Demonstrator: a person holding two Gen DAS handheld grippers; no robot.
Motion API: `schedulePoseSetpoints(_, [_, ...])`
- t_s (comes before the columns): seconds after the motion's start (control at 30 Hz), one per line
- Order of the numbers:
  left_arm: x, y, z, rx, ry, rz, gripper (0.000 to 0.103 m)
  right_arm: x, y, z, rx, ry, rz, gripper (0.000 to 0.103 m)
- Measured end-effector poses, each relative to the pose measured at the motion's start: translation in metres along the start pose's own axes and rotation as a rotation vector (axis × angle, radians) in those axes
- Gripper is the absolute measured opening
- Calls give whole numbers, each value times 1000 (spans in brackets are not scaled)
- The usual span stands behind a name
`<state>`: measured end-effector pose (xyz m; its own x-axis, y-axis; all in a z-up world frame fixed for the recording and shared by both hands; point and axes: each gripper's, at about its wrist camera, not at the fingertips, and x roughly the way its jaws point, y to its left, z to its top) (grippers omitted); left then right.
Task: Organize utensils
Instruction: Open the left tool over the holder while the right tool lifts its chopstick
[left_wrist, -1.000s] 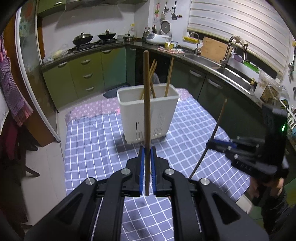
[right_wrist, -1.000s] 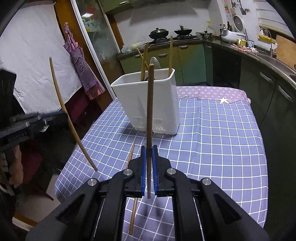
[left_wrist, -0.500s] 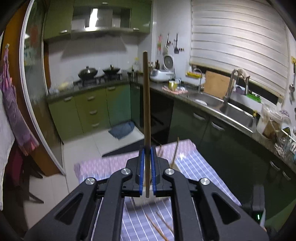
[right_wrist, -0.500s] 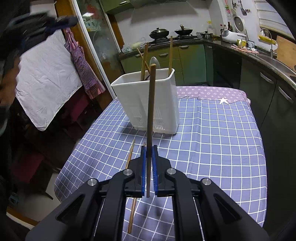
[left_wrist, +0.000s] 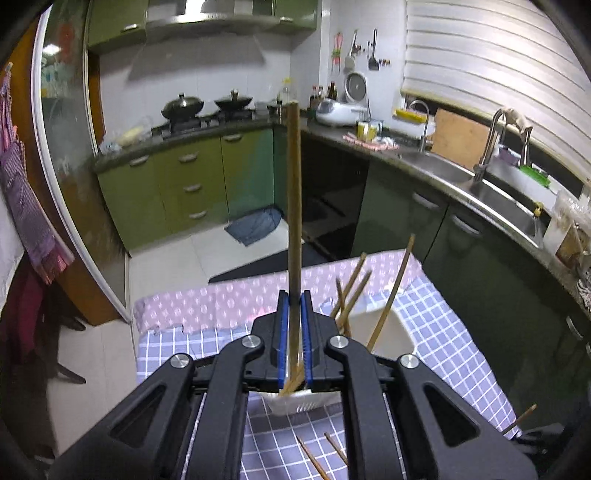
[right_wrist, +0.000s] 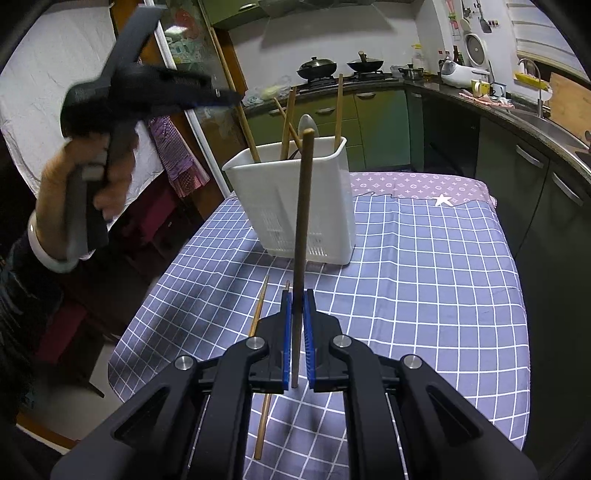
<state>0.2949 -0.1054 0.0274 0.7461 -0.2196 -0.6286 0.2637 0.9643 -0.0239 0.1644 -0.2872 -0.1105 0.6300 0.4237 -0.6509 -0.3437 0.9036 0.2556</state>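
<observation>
A white slotted utensil holder (right_wrist: 291, 206) stands on the blue checked tablecloth (right_wrist: 424, 277) with several chopsticks and a spoon in it. My right gripper (right_wrist: 297, 306) hovers in front of it, shut on a dark chopstick (right_wrist: 303, 221) that stands upright. My left gripper (right_wrist: 229, 98), held by a hand at the upper left, is shut on a light chopstick (right_wrist: 236, 99) that slants down to the holder's left rim. In the left wrist view, the left gripper (left_wrist: 294, 306) hangs above the holder (left_wrist: 384, 332); its chopstick (left_wrist: 294, 203) points up, lower end at the near rim.
Two loose chopsticks (right_wrist: 262, 332) lie on the cloth to the left of my right gripper. Green kitchen cabinets (left_wrist: 192, 177) and a counter with a sink (left_wrist: 498, 195) run behind and to the right of the table. The table's left edge drops to the floor.
My left gripper has risen and swung in over the holder with its chopstick, whose lower end now meets the rim. The right gripper and its chopstick have stayed put.
</observation>
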Motion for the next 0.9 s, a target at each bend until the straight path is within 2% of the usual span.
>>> schedulePoseSetpoints(0.17, [-9, 3, -8, 3, 9, -12, 25, -10, 4, 11, -7, -27, 1, 7])
schedulePoseSetpoints(0.27, [-31, 4, -13, 12, -4, -15, 33, -29, 7, 30, -18, -82, 3, 7])
schedulePoseSetpoints(0.37, [-50, 7, -23, 9, -4, -13, 40, -51, 9, 60, -24, -168, -2, 7])
schedulePoseSetpoints(0.47, [-60, 10, -39, 9, 27, -20, 42, -72, 9, 92, -10, -267, 12, 7])
schedulePoseSetpoints(0.57, [-67, 16, -59, -14, 65, -26, 55, -85, 13, 127, -11, -368, 3, 7])
schedulePoseSetpoints(0.63, [-65, 18, -78, -24, 106, -22, 59, -83, 13, 146, -9, -403, -19, 7])
schedulePoseSetpoints(0.7, [-61, 21, -93, -39, 155, -24, 67, -68, 11, 162, -2, -400, -55, 7])
schedulePoseSetpoints(0.83, [-49, 25, -126, -66, 261, -45, 68, -22, 1, 173, 26, -312, -97, 7])
schedulePoseSetpoints(0.9, [-47, 27, -135, -74, 280, -46, 68, -1, -4, 172, 36, -269, -108, 7])
